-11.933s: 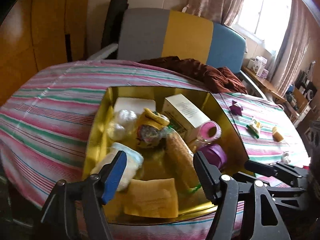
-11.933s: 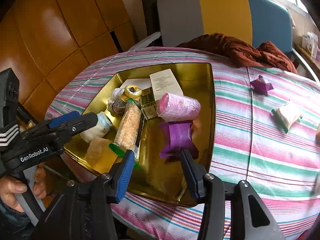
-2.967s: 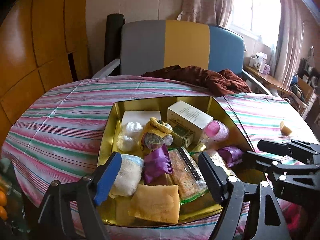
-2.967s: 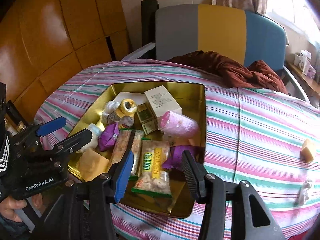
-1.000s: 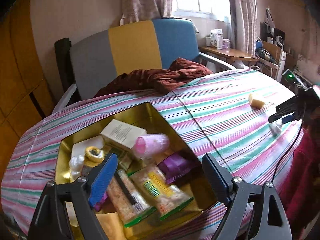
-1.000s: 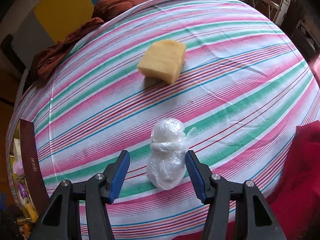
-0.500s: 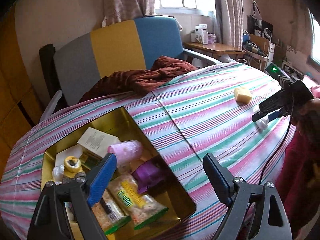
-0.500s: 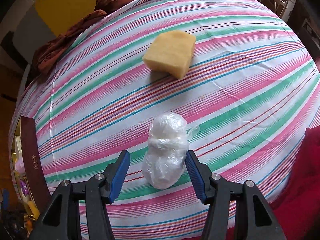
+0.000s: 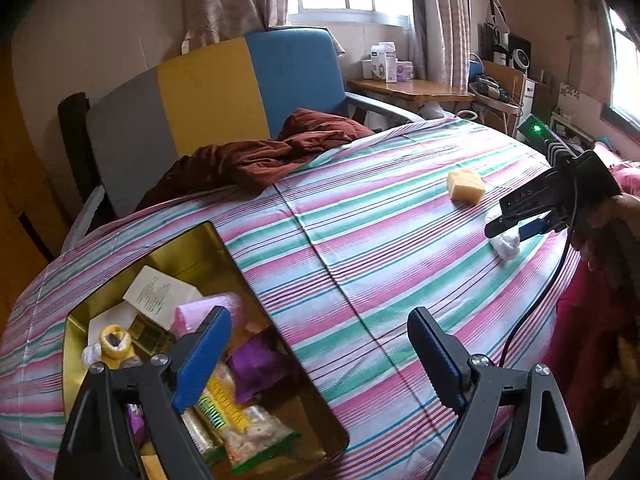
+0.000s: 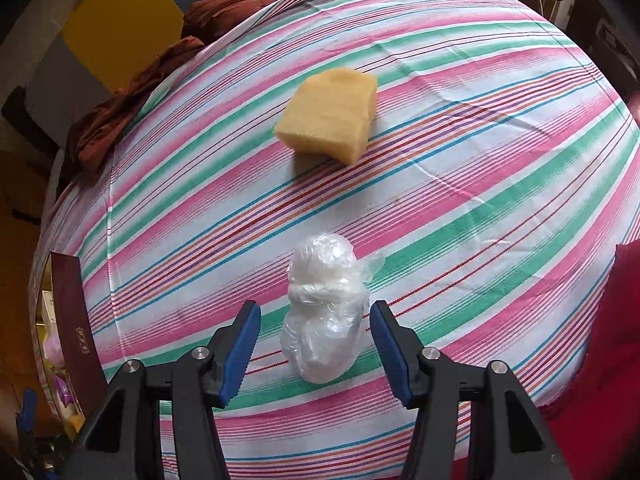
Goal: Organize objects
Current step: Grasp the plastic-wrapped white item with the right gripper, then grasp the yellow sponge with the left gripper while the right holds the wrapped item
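Gold tin (image 10: 74, 332) mostly cut off at left edge — contents tiny, box print (image 9: 154, 294) illegible

A plastic-wrapped bundle (image 10: 324, 316) is straddled, untouched, by the right tongs (image 10: 316, 350) on the striped tabletop (image 10: 480, 184); a yellow sponge (image 10: 330, 118) is seen beyond it.

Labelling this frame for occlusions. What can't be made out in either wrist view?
- Gold tin: left wrist view, the left gripper covers its near contents; right wrist view, the picture's edge cuts it off.
- Plastic-wrapped bundle: contents unreadable through crumpled film; contact with the right gripper pads unclear.
- Windowsill boxes: left wrist view, labels too small.
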Action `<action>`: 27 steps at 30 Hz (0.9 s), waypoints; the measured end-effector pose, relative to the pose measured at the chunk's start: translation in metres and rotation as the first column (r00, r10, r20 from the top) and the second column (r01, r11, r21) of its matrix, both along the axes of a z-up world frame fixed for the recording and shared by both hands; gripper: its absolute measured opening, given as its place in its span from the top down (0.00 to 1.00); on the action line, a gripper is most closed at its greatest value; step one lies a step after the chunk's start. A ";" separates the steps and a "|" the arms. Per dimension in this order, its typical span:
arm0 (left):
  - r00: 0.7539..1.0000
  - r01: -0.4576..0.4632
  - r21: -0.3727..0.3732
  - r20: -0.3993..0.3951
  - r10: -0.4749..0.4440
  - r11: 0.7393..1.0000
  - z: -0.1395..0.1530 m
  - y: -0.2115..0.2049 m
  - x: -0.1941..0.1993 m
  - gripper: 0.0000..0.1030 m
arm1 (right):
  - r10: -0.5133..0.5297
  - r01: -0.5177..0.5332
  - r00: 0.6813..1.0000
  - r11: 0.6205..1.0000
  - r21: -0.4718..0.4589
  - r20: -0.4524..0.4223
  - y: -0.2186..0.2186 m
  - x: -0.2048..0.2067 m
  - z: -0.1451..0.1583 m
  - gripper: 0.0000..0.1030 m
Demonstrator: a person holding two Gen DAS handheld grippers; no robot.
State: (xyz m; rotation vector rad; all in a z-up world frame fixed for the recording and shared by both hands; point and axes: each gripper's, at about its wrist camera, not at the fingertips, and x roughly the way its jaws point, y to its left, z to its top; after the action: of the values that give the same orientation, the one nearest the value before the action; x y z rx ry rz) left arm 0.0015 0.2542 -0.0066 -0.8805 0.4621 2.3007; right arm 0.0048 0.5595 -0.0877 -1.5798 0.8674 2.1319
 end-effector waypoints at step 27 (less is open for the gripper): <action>0.997 0.080 -0.072 0.007 -0.079 0.994 -0.003 0.061 0.004 0.07 | -0.067 0.059 0.964 0.997 -0.042 -0.256 0.019 0.016 0.028 0.69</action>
State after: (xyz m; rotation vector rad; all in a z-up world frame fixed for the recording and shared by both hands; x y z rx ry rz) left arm 0.0059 0.3147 -0.0093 -0.8854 0.5713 2.2214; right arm 0.0208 0.5782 -0.0600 -1.2885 1.0256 2.3214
